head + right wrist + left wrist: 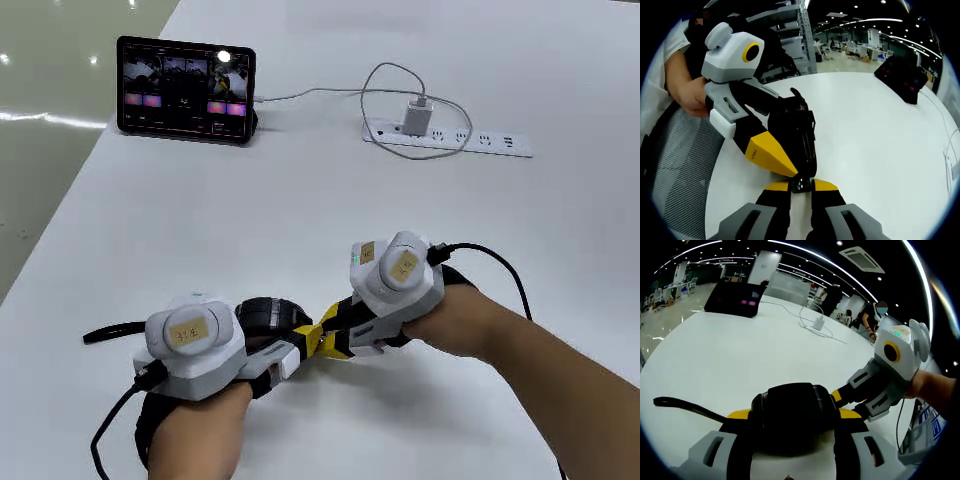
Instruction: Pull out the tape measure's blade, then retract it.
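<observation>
Close to the person, on the white table, the left gripper squeezes the black tape measure by its sides. Just past it, the right gripper pinches the tape measure's front end, jaws almost together. Far back sit a tablet and a power strip.

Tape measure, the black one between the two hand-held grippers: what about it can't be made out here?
1. Blade: in the head view, yellow tips of the left hand-held gripper and right hand-held gripper cover the mouth of the black round tape measure.
2. Case sides: in the left gripper view, that gripper's jaws hide them.
3. Small dark tab pinched in the right gripper view: too small to call the hook.
</observation>
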